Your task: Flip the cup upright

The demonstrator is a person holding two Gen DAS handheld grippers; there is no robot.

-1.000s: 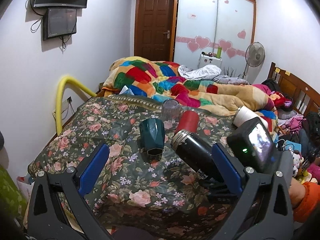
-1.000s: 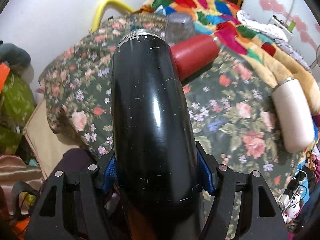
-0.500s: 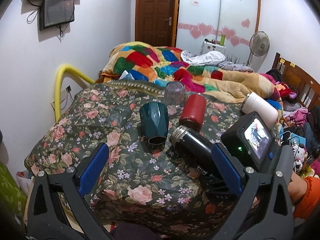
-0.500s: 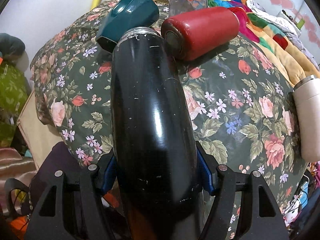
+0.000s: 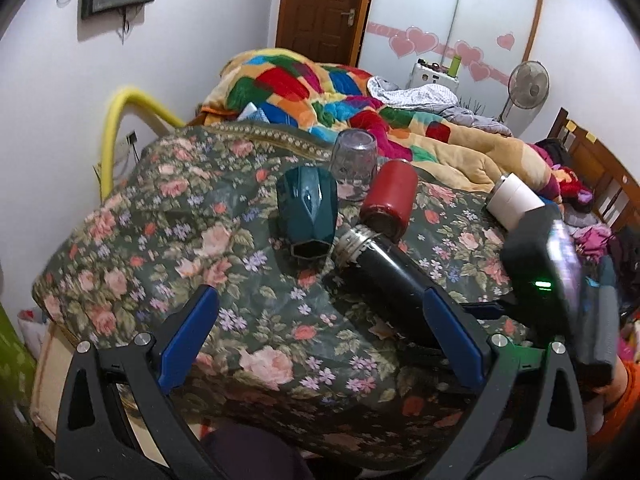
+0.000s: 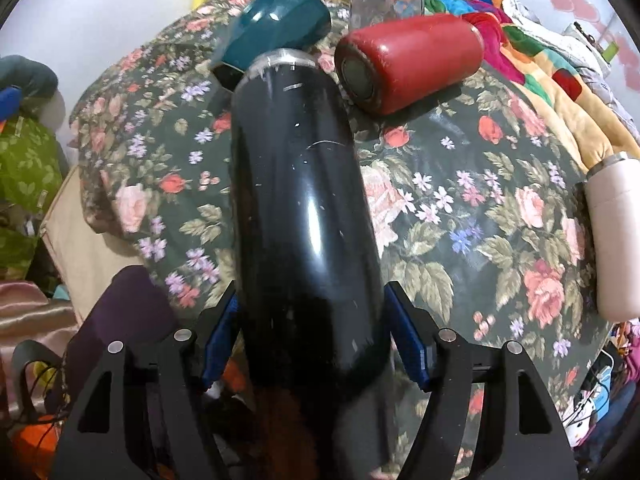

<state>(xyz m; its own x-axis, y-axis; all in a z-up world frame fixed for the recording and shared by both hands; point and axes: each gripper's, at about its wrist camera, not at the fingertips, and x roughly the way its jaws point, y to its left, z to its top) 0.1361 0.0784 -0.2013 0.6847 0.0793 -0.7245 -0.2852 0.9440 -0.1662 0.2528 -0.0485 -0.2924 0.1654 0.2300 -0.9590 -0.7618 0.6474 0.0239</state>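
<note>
A long black flask (image 6: 304, 216) with a silver threaded mouth lies low over the floral bedspread (image 5: 168, 216), mouth pointing away. My right gripper (image 6: 316, 340) is shut on its lower body; it also shows in the left wrist view (image 5: 384, 276). A teal faceted cup (image 5: 308, 212) lies on its side just left of the flask's mouth. A red cup (image 5: 388, 200) lies on its side just beyond it. A clear glass (image 5: 354, 160) stands upside down behind them. My left gripper (image 5: 320, 336) is open and empty, near the bed's front edge.
A white flask (image 6: 612, 236) lies on its side at the right of the bedspread. A colourful patchwork quilt (image 5: 320, 96) is heaped behind the cups. A yellow pipe (image 5: 116, 120) curves by the left wall. Clutter lies on the floor at both sides.
My right gripper has lowered the black flask and tipped it down towards the bedspread, its mouth now close to the teal and red cups. The left gripper has stayed open, its view shifting slightly.
</note>
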